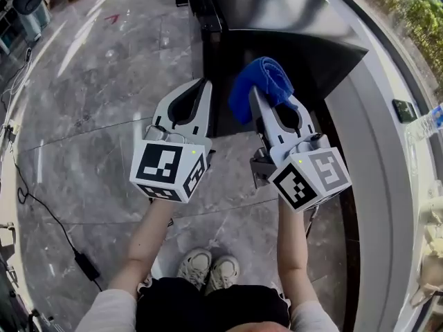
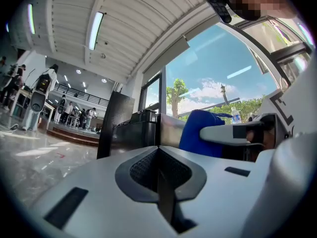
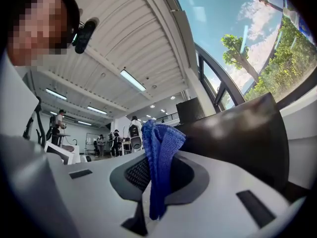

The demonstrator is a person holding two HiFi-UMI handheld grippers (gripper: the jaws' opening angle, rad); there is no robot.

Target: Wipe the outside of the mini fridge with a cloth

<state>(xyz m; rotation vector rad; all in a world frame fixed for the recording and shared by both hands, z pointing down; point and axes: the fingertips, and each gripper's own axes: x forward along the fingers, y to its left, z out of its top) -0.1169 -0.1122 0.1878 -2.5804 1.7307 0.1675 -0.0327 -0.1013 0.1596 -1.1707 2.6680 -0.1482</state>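
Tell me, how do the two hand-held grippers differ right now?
The left hand-held gripper has its jaws shut on nothing; the right hand-held gripper clamps a blue cloth. The left hand-held gripper hangs over the marble floor; the right hand-held gripper sits nearer the dark mini fridge. Both are white and point toward the fridge.

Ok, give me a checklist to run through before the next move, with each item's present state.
1. Cloth clamped in right gripper: ok, jaws shut on it, folds sticking out past the tips.
2. Left gripper free: ok, jaws together, nothing between them.
3. Fridge ahead of the cloth: ok.
4. Cloth touching the fridge: cannot tell.
5. Floor cable away from the shoes: ok, it lies off to the left.
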